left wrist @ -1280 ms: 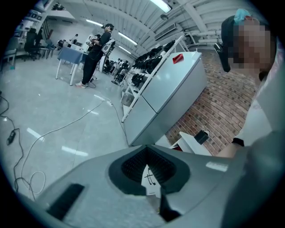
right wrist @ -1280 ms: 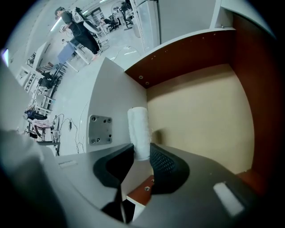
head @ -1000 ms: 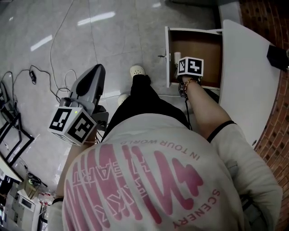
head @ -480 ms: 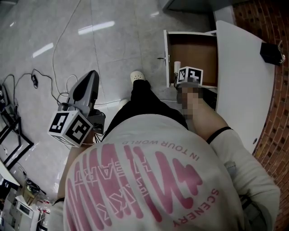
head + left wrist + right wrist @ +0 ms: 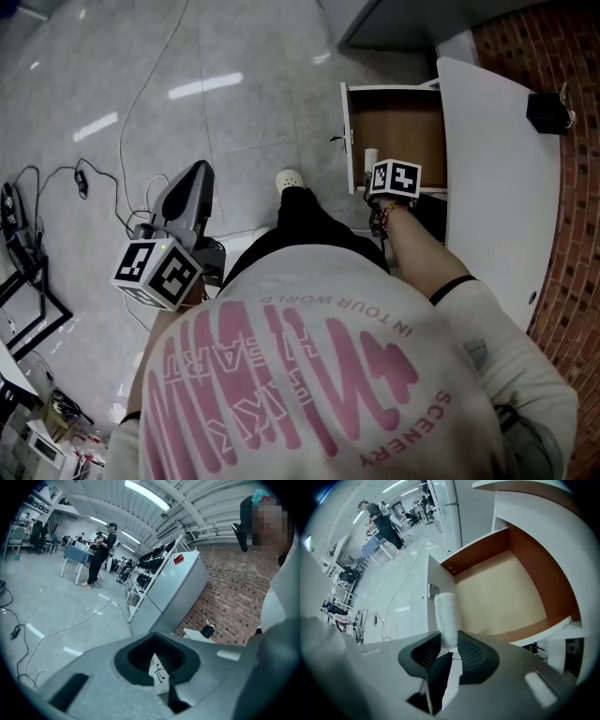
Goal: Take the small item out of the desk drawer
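Note:
The desk drawer (image 5: 401, 127) stands pulled out, its brown bottom (image 5: 501, 592) bare. A small white roll (image 5: 447, 611) sticks up from between the ribbed pads of my right gripper (image 5: 449, 641), which is shut on its lower end. In the head view the roll (image 5: 371, 159) shows beside the drawer's white front panel, just ahead of the right gripper (image 5: 375, 176) and its marker cube. My left gripper (image 5: 190, 192) hangs out over the floor at the left, away from the desk. Its jaws (image 5: 157, 660) are together with nothing held.
The white desk top (image 5: 487, 178) runs along the right with a black object (image 5: 548, 112) on it, and a brick wall (image 5: 572, 253) lies beyond. Cables (image 5: 141, 122) trail over the tiled floor. A black stand (image 5: 23, 272) is at the far left. People stand far off (image 5: 101, 555).
My right gripper keeps its hold on the white roll and has drawn slightly back from the drawer toward the person. The left gripper has stayed over the floor.

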Available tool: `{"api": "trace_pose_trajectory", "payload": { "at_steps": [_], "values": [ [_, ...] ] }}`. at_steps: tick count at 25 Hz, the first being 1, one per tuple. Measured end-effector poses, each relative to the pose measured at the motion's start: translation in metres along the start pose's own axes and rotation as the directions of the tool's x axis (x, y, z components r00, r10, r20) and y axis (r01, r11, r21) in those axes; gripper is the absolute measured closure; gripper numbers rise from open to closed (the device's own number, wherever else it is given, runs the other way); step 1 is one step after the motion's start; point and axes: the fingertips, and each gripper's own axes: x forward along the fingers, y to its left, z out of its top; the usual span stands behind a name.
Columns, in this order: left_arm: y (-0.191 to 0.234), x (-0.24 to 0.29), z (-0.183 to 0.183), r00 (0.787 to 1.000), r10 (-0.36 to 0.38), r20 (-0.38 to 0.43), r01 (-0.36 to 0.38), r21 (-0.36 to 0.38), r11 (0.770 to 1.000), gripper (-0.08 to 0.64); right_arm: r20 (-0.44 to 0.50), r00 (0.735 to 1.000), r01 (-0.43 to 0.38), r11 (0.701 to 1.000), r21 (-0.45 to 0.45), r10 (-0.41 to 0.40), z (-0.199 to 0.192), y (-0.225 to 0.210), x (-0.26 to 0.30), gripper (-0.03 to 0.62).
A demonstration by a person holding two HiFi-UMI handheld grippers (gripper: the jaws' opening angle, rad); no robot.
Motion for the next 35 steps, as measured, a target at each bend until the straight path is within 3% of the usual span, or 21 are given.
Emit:
{"api": "trace_pose_trajectory", "payload": {
  "at_steps": [8, 24, 29, 35],
  "values": [
    [-0.016, -0.023, 0.018, 0.997, -0.053, 0.052, 0.051, 0.046, 0.998, 0.557, 0.029, 0.999, 0.021, 0.999, 0.027, -0.022, -0.026, 0.004, -0.026, 0.471],
    [-0.038, -0.068, 0.039, 0.982, -0.137, 0.132, 0.121, 0.118, 0.986, 0.557, 0.216, 0.976, -0.022, 0.994, 0.109, -0.002, -0.046, 0.031, -0.086, 0.471],
    [-0.043, -0.083, 0.042, 0.978, -0.143, 0.152, 0.125, 0.127, 0.984, 0.557, 0.285, 0.958, -0.056, 0.990, 0.131, 0.017, -0.048, 0.040, -0.113, 0.471],
    [-0.052, -0.099, 0.038, 0.972, -0.174, 0.160, 0.153, 0.136, 0.979, 0.557, 0.371, 0.928, -0.053, 0.996, 0.078, 0.020, -0.046, 0.054, -0.145, 0.471]
  ]
}}
